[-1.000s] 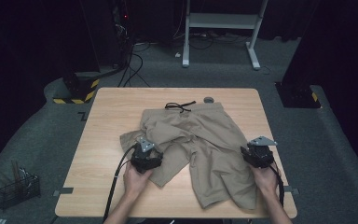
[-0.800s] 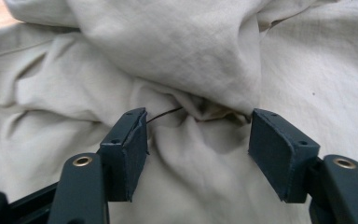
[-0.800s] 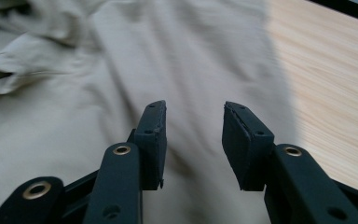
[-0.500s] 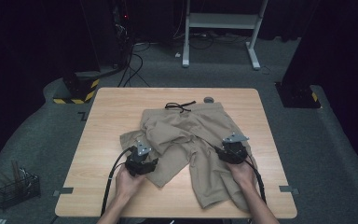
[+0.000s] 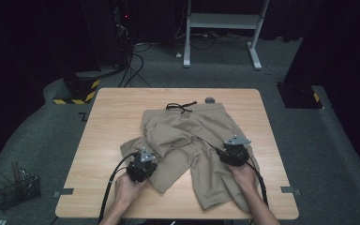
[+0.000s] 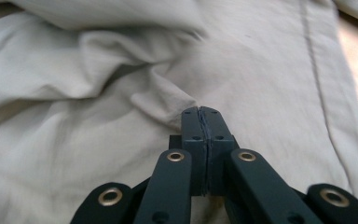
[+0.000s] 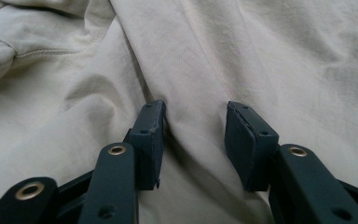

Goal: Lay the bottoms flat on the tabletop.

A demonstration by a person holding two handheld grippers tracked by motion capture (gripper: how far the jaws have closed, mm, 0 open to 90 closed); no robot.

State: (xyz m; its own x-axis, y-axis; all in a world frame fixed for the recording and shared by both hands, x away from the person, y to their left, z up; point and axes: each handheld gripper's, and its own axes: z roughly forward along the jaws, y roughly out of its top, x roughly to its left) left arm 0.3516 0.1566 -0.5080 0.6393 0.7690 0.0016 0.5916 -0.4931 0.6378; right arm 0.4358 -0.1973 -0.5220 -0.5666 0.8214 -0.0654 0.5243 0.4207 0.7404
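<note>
Your khaki shorts (image 5: 194, 145) lie rumpled on the wooden table (image 5: 112, 117), waistband and black drawstring (image 5: 180, 106) toward the far edge, legs toward you. Your left gripper (image 5: 142, 165) sits on the near-left leg; in the left gripper view its jaws are pressed together on a small pinch of fabric (image 6: 168, 100). Your right gripper (image 5: 235, 151) rests on the right leg, and in the right gripper view its jaws stand apart with a ridge of cloth (image 7: 196, 116) rising between them, pads touching the fabric. No label or writing can be read on the shorts. Since a second ago, your right gripper has moved inward from the leg's outer edge, and the left has barely shifted.
</note>
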